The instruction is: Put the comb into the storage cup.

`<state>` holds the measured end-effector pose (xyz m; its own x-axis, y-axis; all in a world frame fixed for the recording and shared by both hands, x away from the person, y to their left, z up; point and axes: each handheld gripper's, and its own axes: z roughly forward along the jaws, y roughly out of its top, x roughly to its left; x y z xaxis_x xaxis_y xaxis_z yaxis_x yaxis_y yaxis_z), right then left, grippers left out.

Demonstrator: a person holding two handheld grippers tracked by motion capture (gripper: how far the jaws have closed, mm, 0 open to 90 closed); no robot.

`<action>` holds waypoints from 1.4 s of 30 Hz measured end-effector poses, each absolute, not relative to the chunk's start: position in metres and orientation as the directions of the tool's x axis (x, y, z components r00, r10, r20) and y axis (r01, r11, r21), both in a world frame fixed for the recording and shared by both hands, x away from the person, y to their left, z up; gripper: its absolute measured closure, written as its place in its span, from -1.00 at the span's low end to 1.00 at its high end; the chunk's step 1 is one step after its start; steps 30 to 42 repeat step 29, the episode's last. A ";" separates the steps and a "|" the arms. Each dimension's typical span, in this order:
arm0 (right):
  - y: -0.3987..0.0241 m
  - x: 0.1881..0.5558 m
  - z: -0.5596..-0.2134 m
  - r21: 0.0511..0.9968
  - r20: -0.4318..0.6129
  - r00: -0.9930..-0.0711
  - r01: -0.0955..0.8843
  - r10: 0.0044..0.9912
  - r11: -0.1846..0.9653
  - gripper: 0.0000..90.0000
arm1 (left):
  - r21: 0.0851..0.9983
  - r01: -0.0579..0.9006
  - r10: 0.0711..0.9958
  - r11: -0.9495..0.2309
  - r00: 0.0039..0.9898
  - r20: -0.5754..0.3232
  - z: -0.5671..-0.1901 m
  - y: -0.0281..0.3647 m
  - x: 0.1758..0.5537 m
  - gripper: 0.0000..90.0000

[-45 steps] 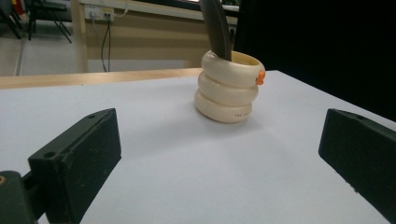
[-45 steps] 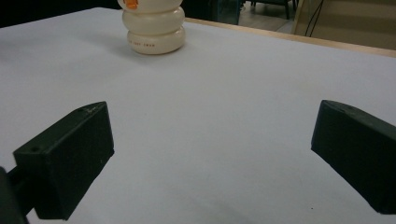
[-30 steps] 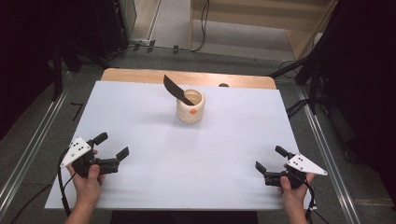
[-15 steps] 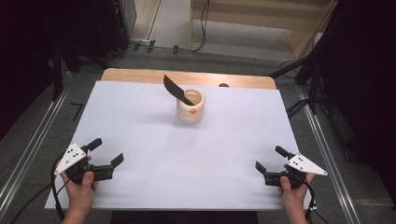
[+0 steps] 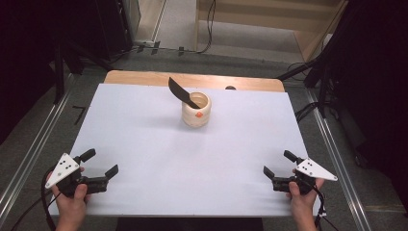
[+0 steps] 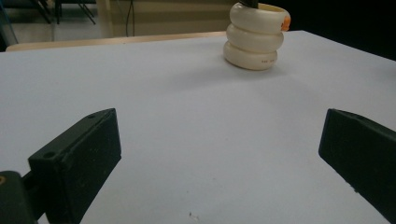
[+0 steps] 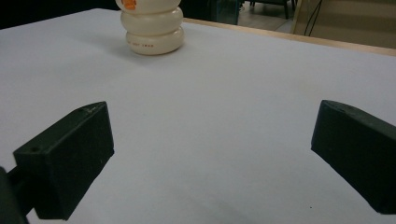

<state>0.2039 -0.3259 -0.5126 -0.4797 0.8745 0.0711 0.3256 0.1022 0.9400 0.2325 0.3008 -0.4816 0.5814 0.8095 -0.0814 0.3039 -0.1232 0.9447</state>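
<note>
A cream ribbed cup (image 5: 196, 111) with an orange mark stands at the far middle of the white table (image 5: 144, 139). A black flat utensil (image 5: 181, 91) leans out of it toward the far left. The cup (image 6: 254, 35) is ahead in the left gripper view, and the cup (image 7: 152, 27) sits at the upper left of the right gripper view. My left gripper (image 5: 100, 162) is open near the front left corner, holding nothing. My right gripper (image 5: 279, 163) is open near the front right corner, also holding nothing. Both are far from the cup.
A wooden strip (image 5: 144, 78) borders the table's far edge. Metal rails (image 5: 29, 154) run along both sides on the floor. Dark stands and cables (image 5: 308, 110) lie beyond the table, and a wooden step (image 5: 269, 19) is at the back.
My left gripper has drawn back toward the front left corner. The right gripper, the cup and the utensil have stayed put.
</note>
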 end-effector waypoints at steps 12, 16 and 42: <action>-0.327 0.205 -0.513 0.941 0.082 -0.488 0.324 0.869 0.093 -1.00 | 0.944 0.300 0.814 -0.136 0.577 -0.066 -0.485 0.314 0.226 -1.00; -0.330 0.205 -0.513 0.943 0.095 -0.481 0.325 0.871 0.076 -1.00 | 0.949 0.294 0.817 -0.112 0.570 -0.080 -0.485 0.322 0.225 -1.00; -0.331 0.205 -0.514 0.942 0.103 -0.470 0.328 0.877 0.066 -1.00 | 0.945 0.316 0.815 -0.088 0.568 -0.114 -0.490 0.322 0.228 -1.00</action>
